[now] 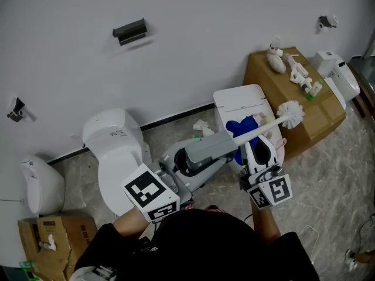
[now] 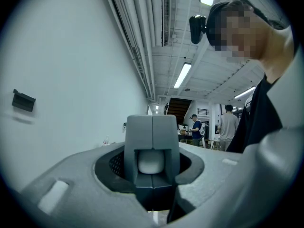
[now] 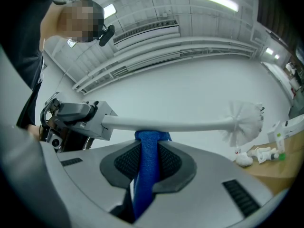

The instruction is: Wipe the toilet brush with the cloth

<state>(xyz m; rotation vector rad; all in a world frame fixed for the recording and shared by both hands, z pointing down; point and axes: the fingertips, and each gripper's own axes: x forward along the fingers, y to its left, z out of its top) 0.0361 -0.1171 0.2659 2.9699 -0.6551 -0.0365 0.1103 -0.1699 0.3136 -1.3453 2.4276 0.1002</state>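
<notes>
A person in a dark shirt (image 1: 199, 244), seen from above, keeps the left gripper (image 1: 186, 160) clamped on the grey handle of the toilet brush (image 1: 266, 123). The brush is held nearly level above the floor, its white bristle head (image 1: 291, 113) pointing right toward a cardboard box (image 1: 325, 119). The right gripper (image 1: 259, 152) has its jaws closed on the blue cloth (image 3: 146, 165), whose fold touches the underside of the brush's white shaft.
</notes>
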